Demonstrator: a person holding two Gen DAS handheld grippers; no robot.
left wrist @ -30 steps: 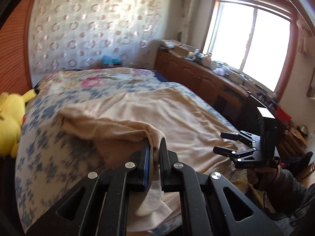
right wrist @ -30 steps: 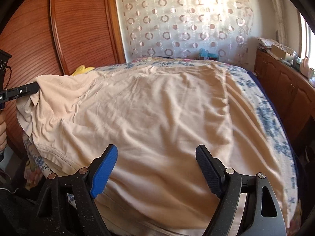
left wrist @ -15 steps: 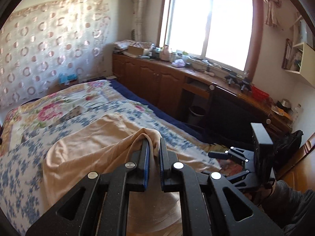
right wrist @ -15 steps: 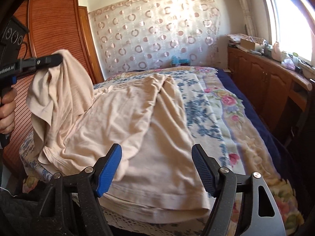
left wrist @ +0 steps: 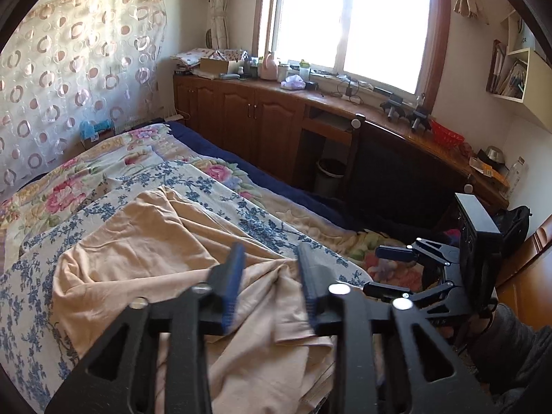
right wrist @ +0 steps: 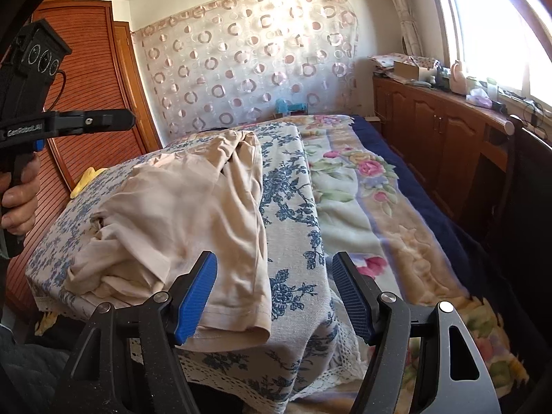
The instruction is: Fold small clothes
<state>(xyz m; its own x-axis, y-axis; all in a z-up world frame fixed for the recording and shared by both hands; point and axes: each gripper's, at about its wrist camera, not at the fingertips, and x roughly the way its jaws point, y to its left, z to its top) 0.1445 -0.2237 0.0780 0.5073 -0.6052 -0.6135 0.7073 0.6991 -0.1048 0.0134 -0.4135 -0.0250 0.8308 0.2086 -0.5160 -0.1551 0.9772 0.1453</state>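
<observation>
Now the beige cotton garment (right wrist: 179,227) lies doubled over itself on the blue-flowered white bed cover (right wrist: 293,227), at about 10 o'clock from my right gripper (right wrist: 274,296) in the right wrist view, with its hemmed corner hanging over the near edge of the bed. My left gripper (left wrist: 269,286) has just been opening; its blue pads stand apart and the cloth has dropped from between them, so nothing is held, and the folded edge rests just under them toward 12 o'clock. My right gripper has just been closing a little, but its jaws are also apart and empty, hovering over the bed cover beside the garment's right edge. I judge that the first fold, one side carried across the other, is finished and released. The pile is still rumpled and thick on its left part, near 9 o'clock. The next move, I think, asks for flattening these wrinkles, then taking the near hem with both grippers and bringing it toward the far end.
</observation>
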